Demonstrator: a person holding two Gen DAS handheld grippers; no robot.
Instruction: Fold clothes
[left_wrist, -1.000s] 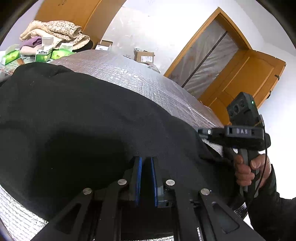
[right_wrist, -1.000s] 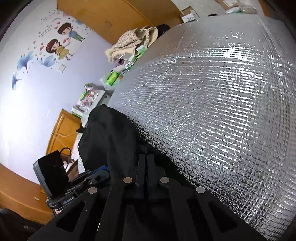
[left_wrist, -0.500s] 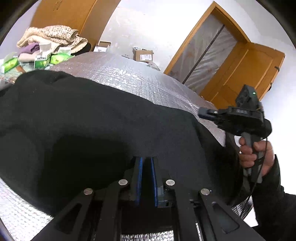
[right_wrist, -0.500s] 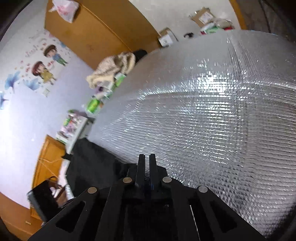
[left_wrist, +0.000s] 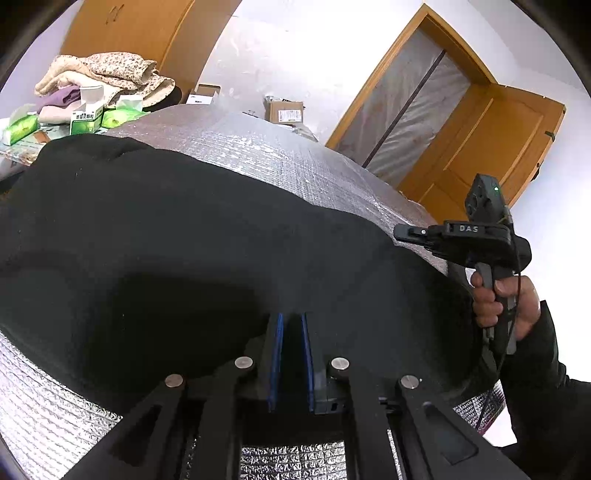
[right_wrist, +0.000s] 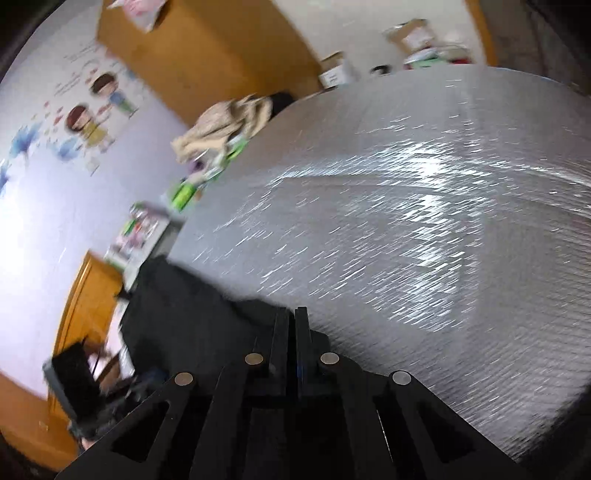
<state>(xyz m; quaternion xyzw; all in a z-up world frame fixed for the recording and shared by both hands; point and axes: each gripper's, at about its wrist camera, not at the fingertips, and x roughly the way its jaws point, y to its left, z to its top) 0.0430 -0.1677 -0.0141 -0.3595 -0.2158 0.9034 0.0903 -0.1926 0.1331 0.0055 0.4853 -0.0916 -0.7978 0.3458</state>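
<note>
A black garment (left_wrist: 166, 240) lies spread over the silver foil-covered table (left_wrist: 277, 158). My left gripper (left_wrist: 291, 315) sits at the garment's near edge. Its blue pads (left_wrist: 275, 354) are shut on dark cloth that fills the narrow gap. My right gripper (left_wrist: 400, 233), held by a hand (left_wrist: 506, 302), meets the garment's right corner a little above the foil. In the blurred right wrist view its jaws (right_wrist: 291, 310) are closing to a thin slit. The black garment (right_wrist: 184, 317) is bunched on both sides of the fingers and pinched between them.
A pile of beige and purple clothes (left_wrist: 107, 70) and green-white boxes (left_wrist: 86, 118) sit past the table's far left. Cardboard boxes (left_wrist: 286, 110) stand behind it. An open wooden door (left_wrist: 491, 147) is at the right. Bare foil (right_wrist: 406, 221) stretches beyond the garment.
The right gripper has risen at the garment's right corner and drawn that edge up. Its view has swung to show more foil. The left gripper has stayed put.
</note>
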